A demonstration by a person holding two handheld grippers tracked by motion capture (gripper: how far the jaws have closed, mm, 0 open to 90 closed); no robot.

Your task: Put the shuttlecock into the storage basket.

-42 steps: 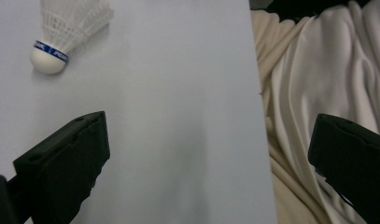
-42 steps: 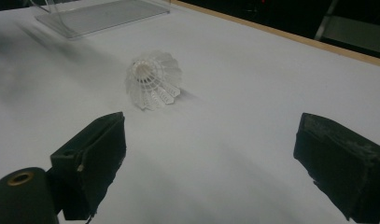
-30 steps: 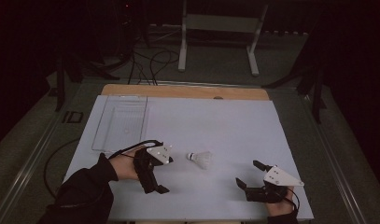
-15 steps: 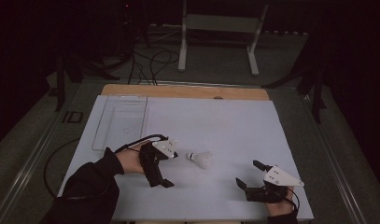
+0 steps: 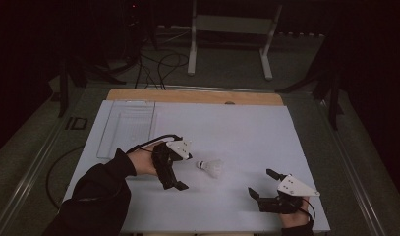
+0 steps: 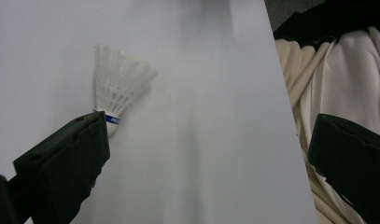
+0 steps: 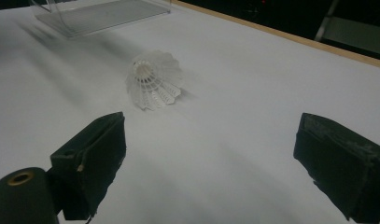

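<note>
While shuttlecock (image 6: 116, 88) lies sideways | blue band: left gripper view alone

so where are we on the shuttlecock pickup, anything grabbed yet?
Nothing grabbed yet. The shuttlecock lies on its side on the white table, untouched. In hand: the left tool is open right beside it; in the left gripper view one jaw sits next to the cork end, not around it. The right tool waits open near the table's front edge. Left: close on it, lift, perhaps place it in the clear tray.
</note>
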